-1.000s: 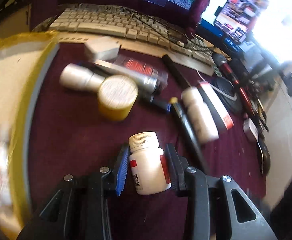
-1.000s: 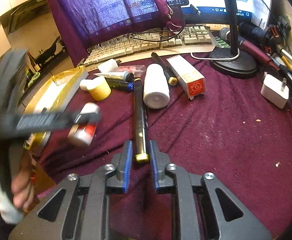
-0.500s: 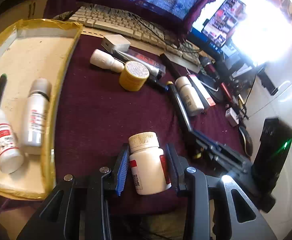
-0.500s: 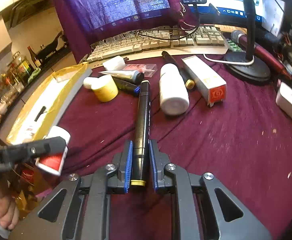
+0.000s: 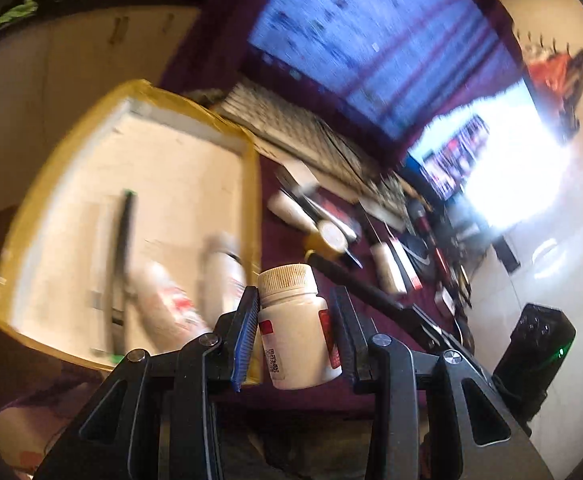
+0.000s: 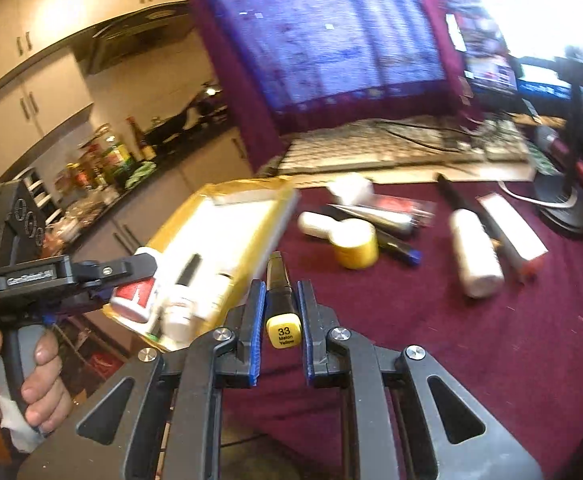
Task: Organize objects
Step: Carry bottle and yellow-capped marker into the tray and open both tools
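Note:
My left gripper is shut on a white pill bottle with a red label and cream cap, held in the air by the near right corner of the yellow-rimmed tray. The bottle and left gripper also show in the right wrist view over the tray. My right gripper is shut on a black marker with a yellow "33" end cap, lifted off the cloth. The tray holds two white bottles and a black pen.
On the maroon cloth lie a yellow jar, a white roll, a long white box, a tube and pens. A keyboard, a covered monitor and a mic stand base stand behind.
My left gripper carried the pill bottle left and up toward the tray. My right gripper closed on the black marker and lifted it, swinging left toward the tray.

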Available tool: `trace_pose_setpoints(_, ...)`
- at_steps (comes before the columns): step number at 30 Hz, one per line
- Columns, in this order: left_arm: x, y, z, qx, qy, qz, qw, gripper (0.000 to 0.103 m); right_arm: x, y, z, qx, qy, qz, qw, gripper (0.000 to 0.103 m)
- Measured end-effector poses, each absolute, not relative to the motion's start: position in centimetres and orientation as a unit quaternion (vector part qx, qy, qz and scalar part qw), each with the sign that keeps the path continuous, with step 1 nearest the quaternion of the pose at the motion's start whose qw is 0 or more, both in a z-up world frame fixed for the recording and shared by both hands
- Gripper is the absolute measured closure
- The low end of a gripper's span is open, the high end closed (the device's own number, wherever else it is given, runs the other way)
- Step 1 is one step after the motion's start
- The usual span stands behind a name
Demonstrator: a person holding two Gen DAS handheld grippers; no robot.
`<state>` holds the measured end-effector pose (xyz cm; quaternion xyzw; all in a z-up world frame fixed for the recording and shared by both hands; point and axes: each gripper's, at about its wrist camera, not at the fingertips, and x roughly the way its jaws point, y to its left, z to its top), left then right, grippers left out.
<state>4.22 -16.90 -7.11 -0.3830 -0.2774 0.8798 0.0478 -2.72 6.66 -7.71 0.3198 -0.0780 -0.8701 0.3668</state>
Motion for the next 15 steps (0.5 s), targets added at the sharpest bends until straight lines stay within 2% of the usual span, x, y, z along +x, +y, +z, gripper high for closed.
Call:
trace_pose_setpoints(7, 4.5, -21.5, -6.9, -0.366, -0.289, 0.884, -0.002, 0.071, -3.2, 2.3, -6.0, 0.296, -0.057, -0.868, 0.394, 0.09)
trace_pose_setpoints(15, 2.4, -25.1, -8.0, -0.397, -0.256, 0.878, -0.072, 0.071, -4.7, -4.9, -8.8, 0.341, 0.007, -0.85, 0.401, 0.09)
